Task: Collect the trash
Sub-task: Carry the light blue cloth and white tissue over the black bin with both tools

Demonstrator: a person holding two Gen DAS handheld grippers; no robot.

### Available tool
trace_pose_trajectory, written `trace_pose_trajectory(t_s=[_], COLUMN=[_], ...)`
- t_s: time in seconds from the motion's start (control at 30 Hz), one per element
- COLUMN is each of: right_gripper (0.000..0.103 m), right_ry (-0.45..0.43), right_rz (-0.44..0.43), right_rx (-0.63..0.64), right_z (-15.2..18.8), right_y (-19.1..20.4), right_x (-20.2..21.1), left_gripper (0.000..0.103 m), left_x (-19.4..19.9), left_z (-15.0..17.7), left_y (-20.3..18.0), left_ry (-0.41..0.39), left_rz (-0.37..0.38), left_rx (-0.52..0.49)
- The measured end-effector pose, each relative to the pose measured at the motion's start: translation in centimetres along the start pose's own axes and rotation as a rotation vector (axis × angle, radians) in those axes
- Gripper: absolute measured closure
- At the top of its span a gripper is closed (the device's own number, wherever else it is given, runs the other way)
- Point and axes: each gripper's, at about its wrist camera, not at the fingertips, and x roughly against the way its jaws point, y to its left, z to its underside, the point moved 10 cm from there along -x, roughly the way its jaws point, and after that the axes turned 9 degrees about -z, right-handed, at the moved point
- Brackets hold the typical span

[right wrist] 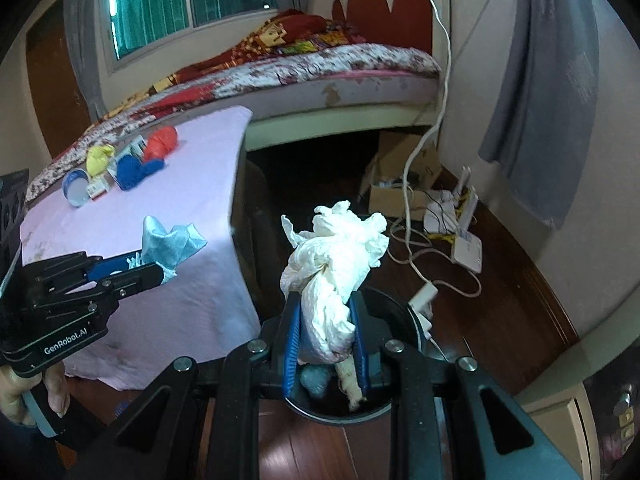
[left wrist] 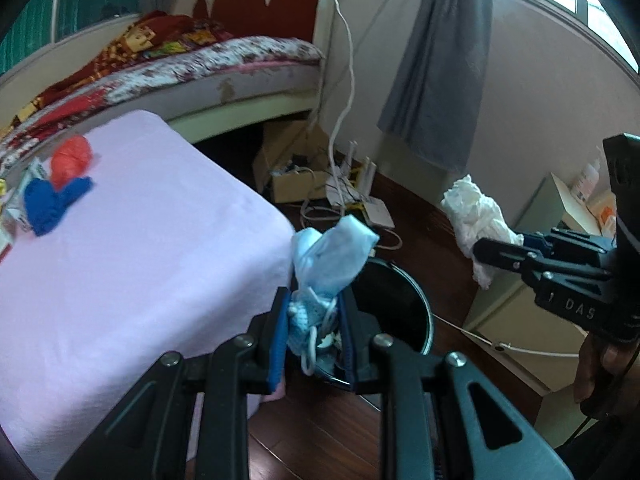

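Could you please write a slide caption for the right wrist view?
Right tool grips crumpled white tissue above the black bin.

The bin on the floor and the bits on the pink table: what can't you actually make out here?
- Bin: both views, the gripper fingers and the held face mask or tissue cover most of its inside.
- Small box on the table: right wrist view, print too small to read.
- Table's left side: left wrist view, cut off by the picture edge.
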Motion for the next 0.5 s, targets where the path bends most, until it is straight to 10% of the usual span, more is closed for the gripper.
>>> trace_pose_trajectory(t_s=[0.5], right_gripper=[0.078], right_ry=[0.106], right_rz=[0.005], right_rx=[-0.046], right_z=[5.0], right_y=[-4.4], right_x=[-3.4], left_gripper=[0.078], left_x=[-5.3], left_z=[2.5], left_y=[-3.8], left_ry=[0.122], left_rz=[0.084], left_rx=[-0.037])
